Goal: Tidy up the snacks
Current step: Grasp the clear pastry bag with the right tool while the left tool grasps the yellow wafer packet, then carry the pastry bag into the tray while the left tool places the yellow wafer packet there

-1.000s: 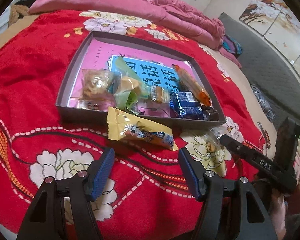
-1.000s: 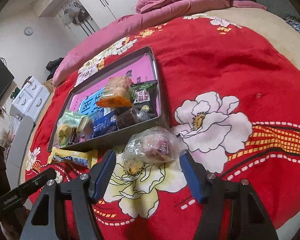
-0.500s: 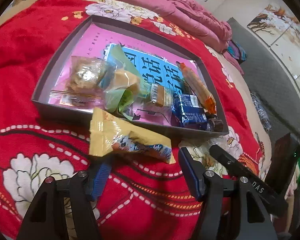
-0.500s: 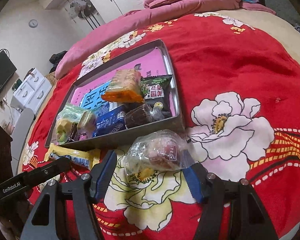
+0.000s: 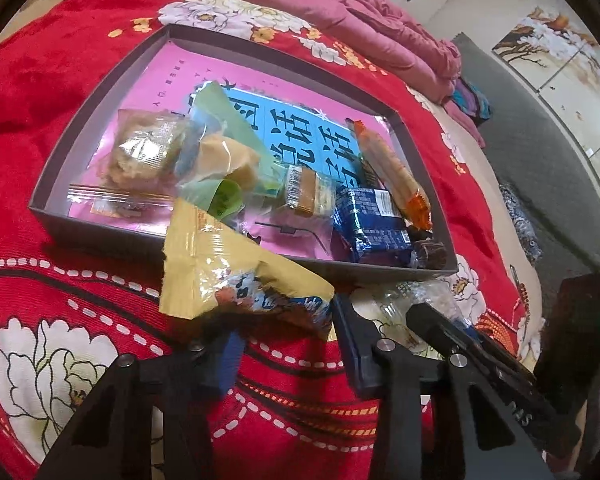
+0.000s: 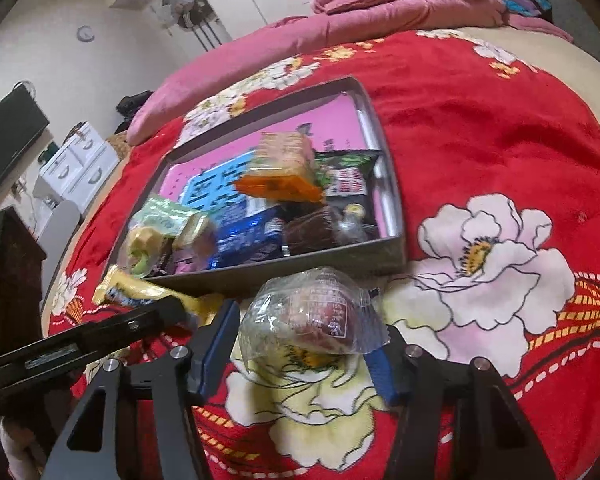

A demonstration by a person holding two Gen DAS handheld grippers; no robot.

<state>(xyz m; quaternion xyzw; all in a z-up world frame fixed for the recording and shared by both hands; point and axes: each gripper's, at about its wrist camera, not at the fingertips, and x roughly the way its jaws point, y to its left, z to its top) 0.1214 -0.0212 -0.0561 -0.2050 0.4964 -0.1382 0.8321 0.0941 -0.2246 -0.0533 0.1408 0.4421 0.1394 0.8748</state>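
Here, from the left wrist: a crinkled yellow foil snack packet with a blue printed end [image 5: 236, 280] on the red flowered blanket [image 5: 60, 240], just outside the near wall of the shallow grey cardboard box lid with a pink lining [image 5: 100, 236], and directly ahead of the left gripper [image 5: 286, 344]. Long axis running across the view, roughly parallel to that near wall and crosswise to the blue-padded fingers [image 5: 350, 344], so only the blue end sits between them. Jaws closing, one pad to the left under the packet's edge, the other at its right end; contact with the foil not clear enough to call a grip. Beyond the wall, several wrapped snacks already lying in the lid. Next, from the right wrist: a rounded clear plastic bag holding a reddish pastry [image 6: 312, 320] on the same blanket, just short of the lid's near right corner and square between the fingers of the right gripper [image 6: 300, 352]. Jaws closing here too, both blue pads flanking the bag's crumpled edges, apparently not yet pressing the pastry itself. Judged from this: each parcel nearest its own hand, and a short lift forward over the near wall enough to land either one inside.
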